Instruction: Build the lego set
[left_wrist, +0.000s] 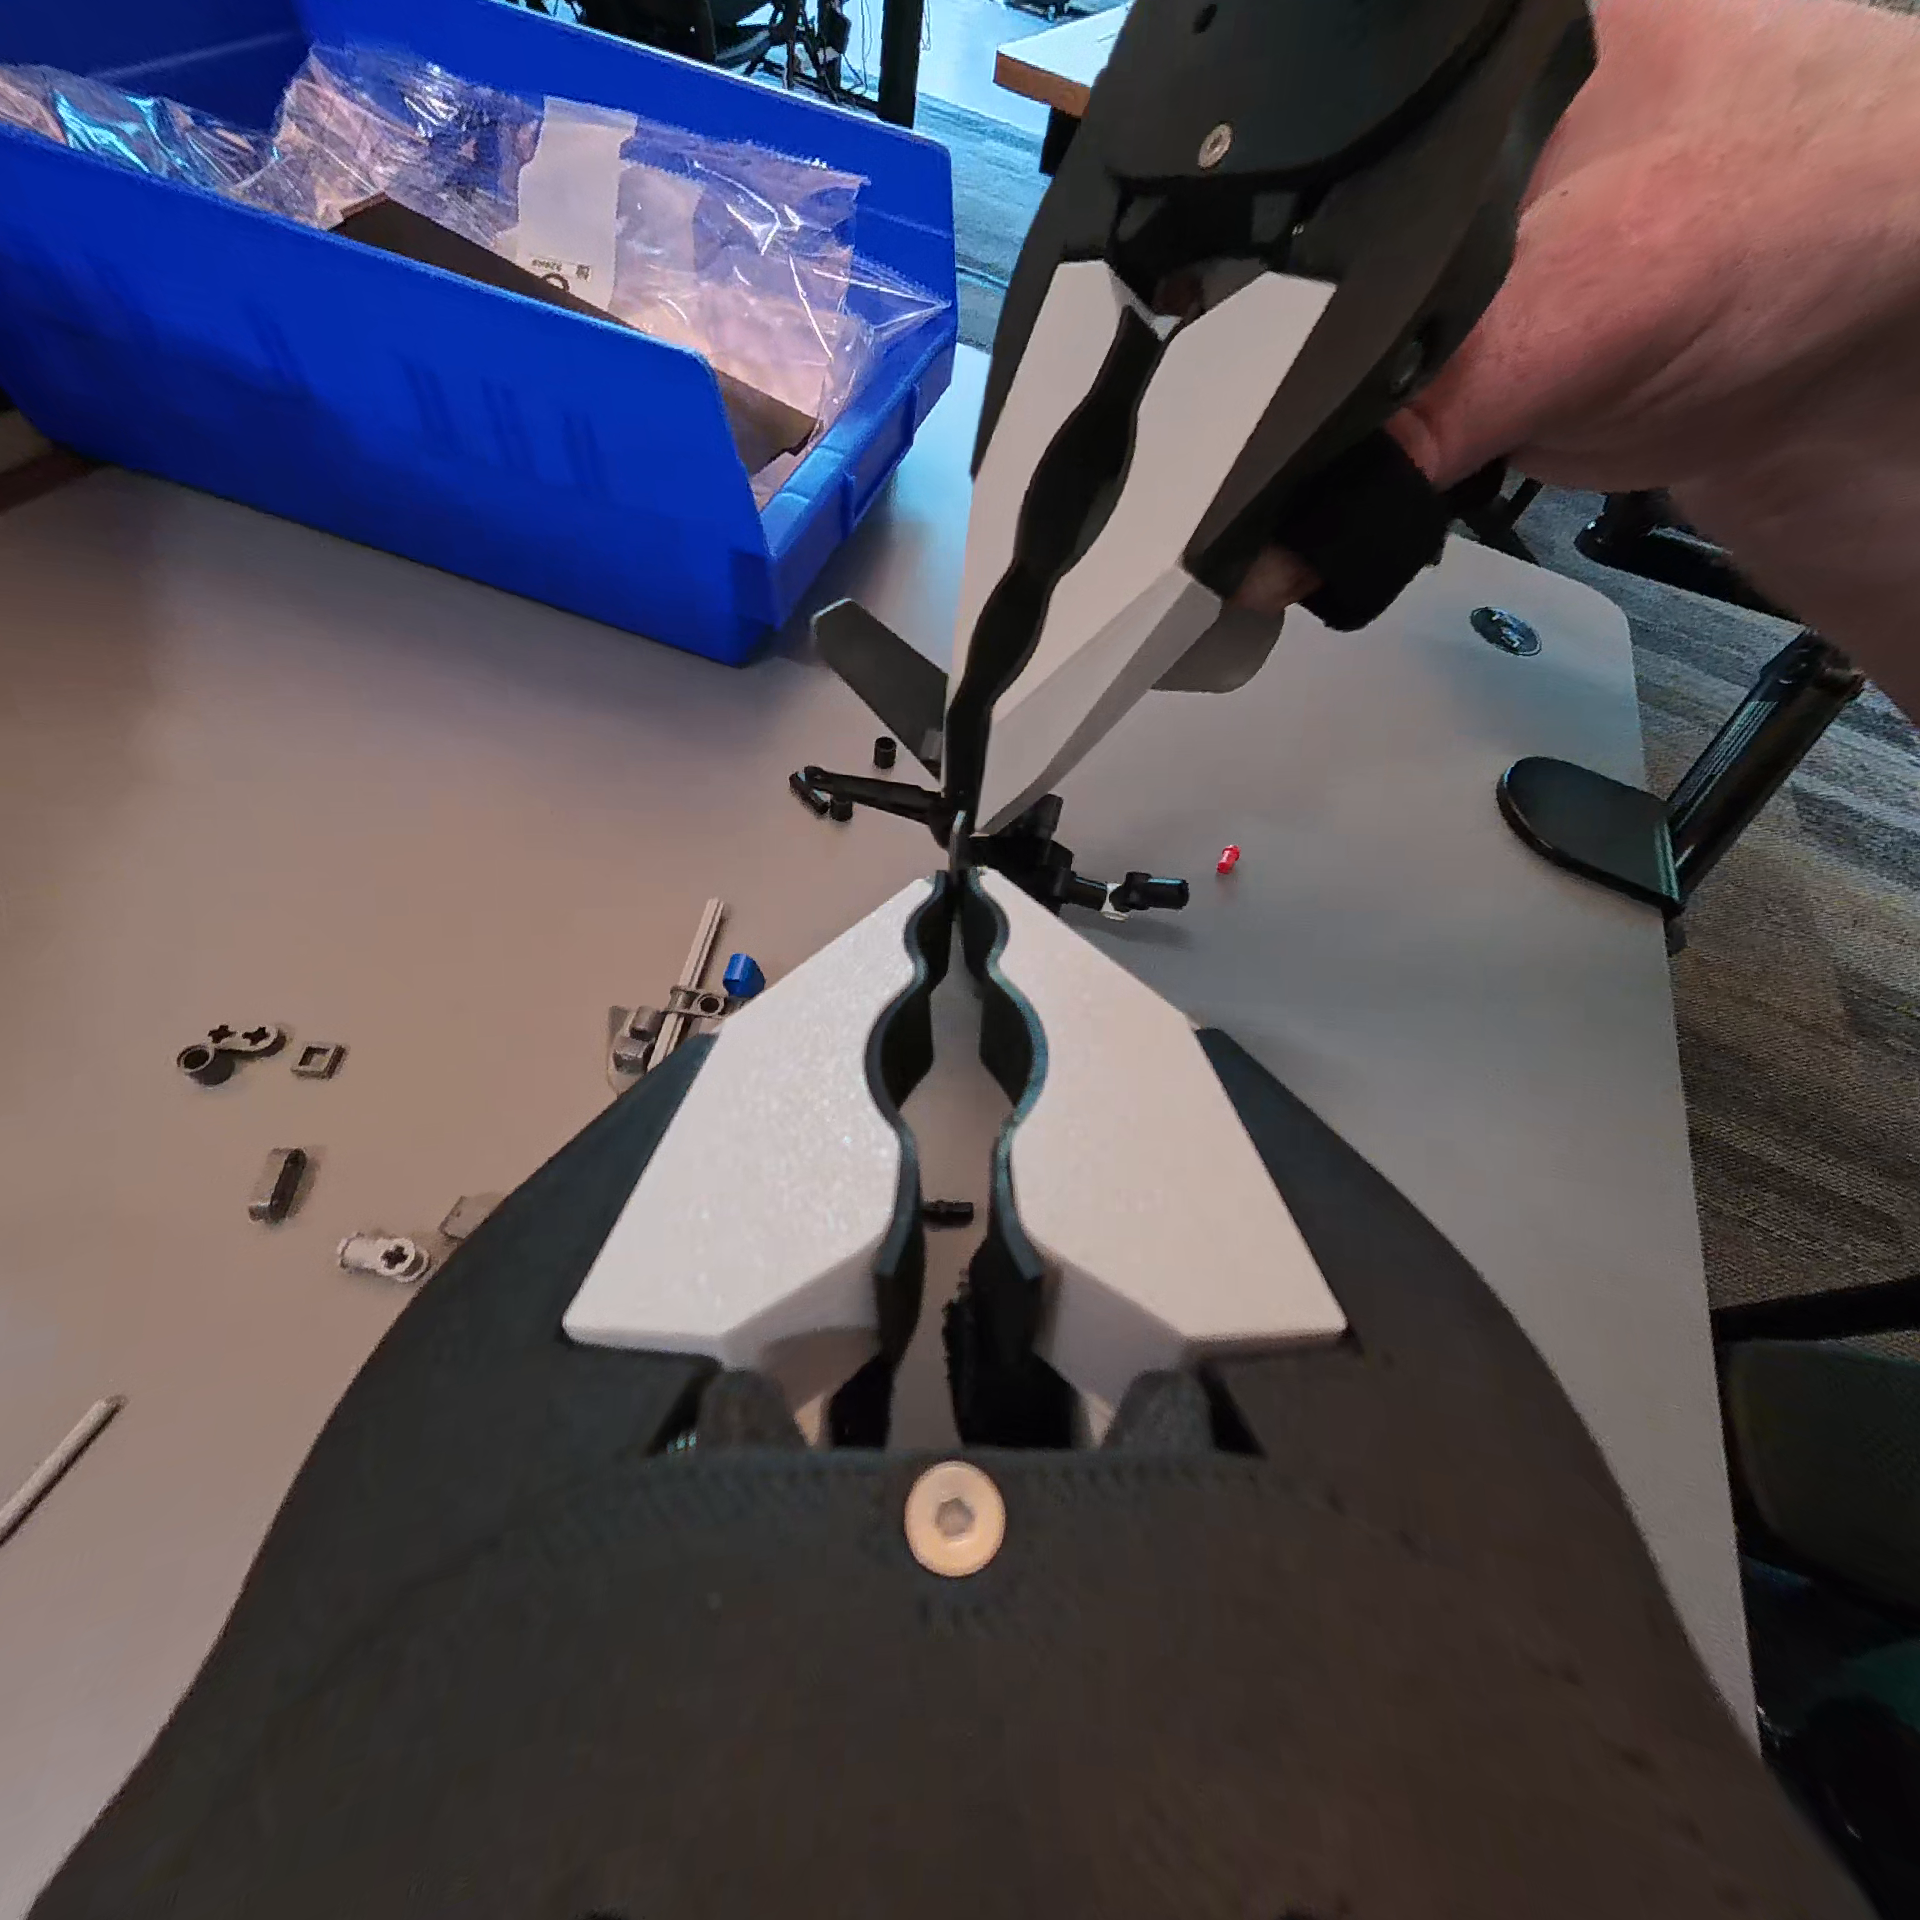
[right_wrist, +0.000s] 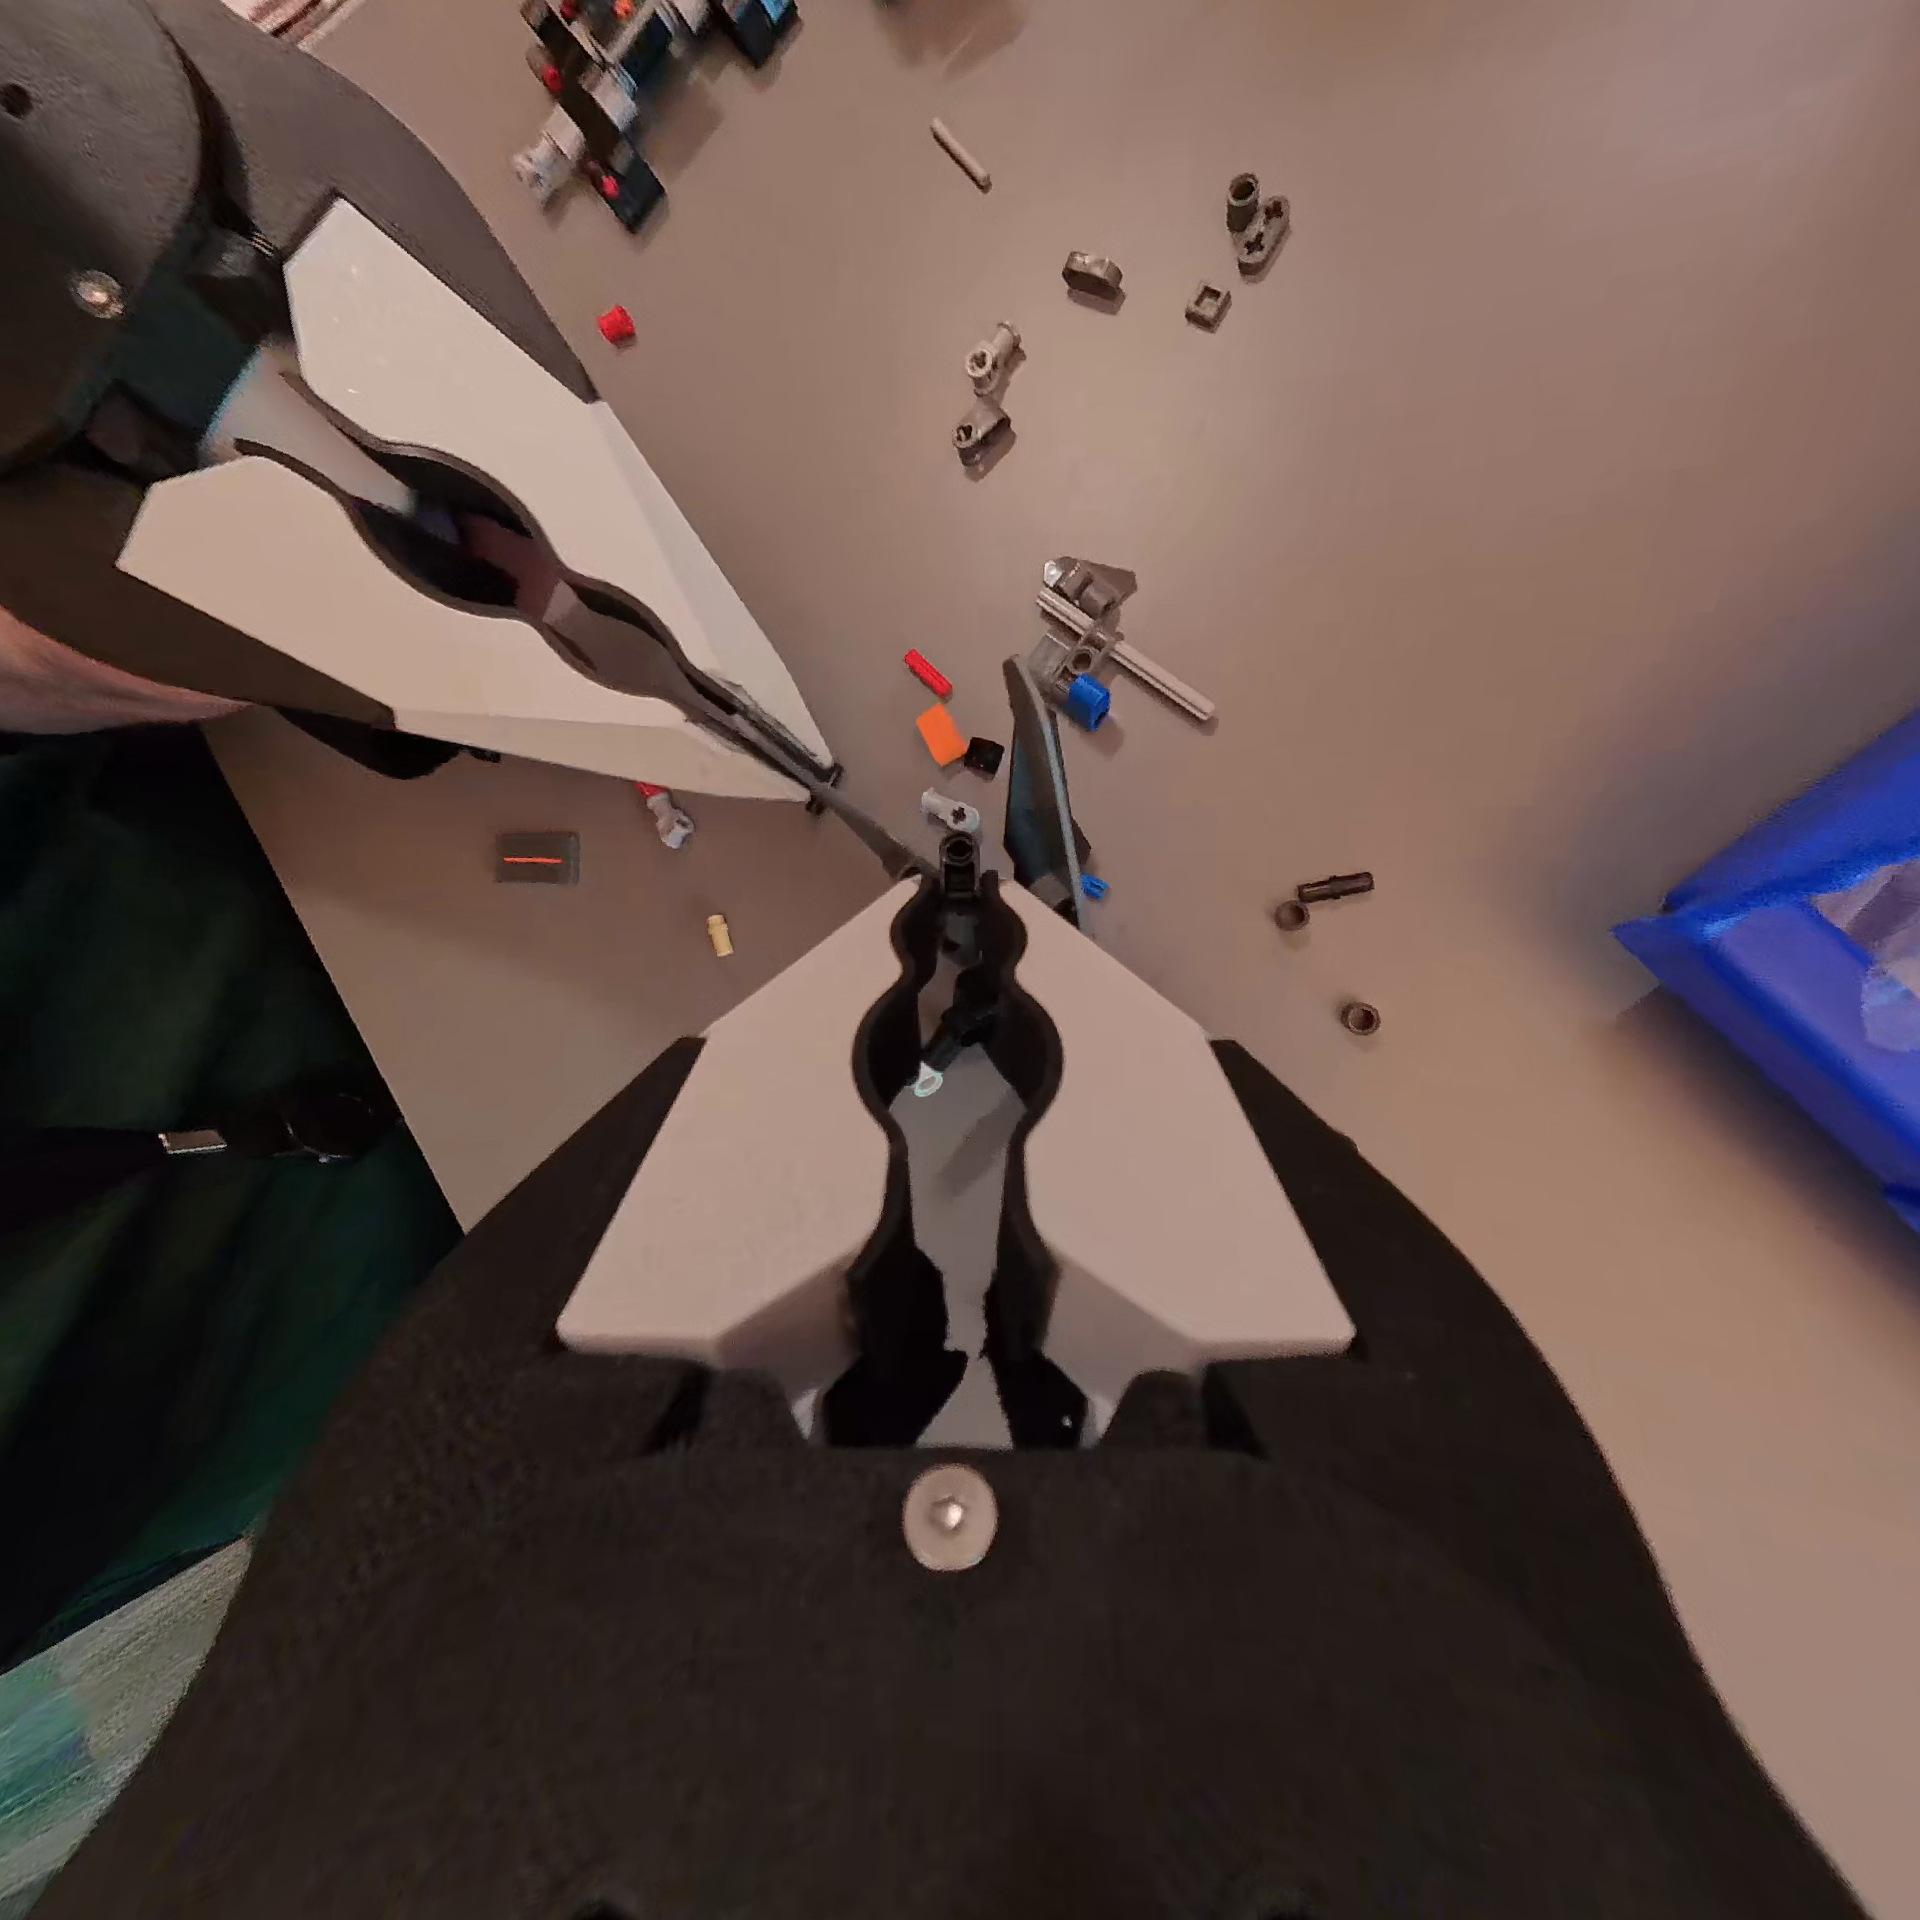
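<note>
Between the two gripper tips, just off the surface (left_wrist: 312, 748), sits the work: a small black lego assembly (left_wrist: 1049, 868) of linked connectors.

Left gripper (left_wrist: 958, 883): jaws closed on a thin dark rod-like piece (right_wrist: 862, 821) that runs from its tip to the assembly. What the piece is exactly cannot be told.

Right gripper (right_wrist: 961, 883): jaws nearly shut, gripping the black lego assembly at the tips; part of the assembly trails back between the fingers.

Pose: right gripper comes down steeply from above, held by a bare hand (left_wrist: 1714, 260) with a dark fingertip cover on the trigger. Left gripper lies low and near level, pointing straight at the right one's tip. Tips almost touch.

Step in hand (judged): mating the thin piece into the assembly. To do it well, keep the two parts on one axis, hold the right gripper steady as the anchor, and push with the left along the rod's length, not sideways. Side load risks the rod slipping out of the narrow tips.

Beyond the left gripper: blue bin (left_wrist: 416, 395) of bagged parts. To its left: loose grey pieces (left_wrist: 229, 1055). Early stage; many parts unplaced.
</note>
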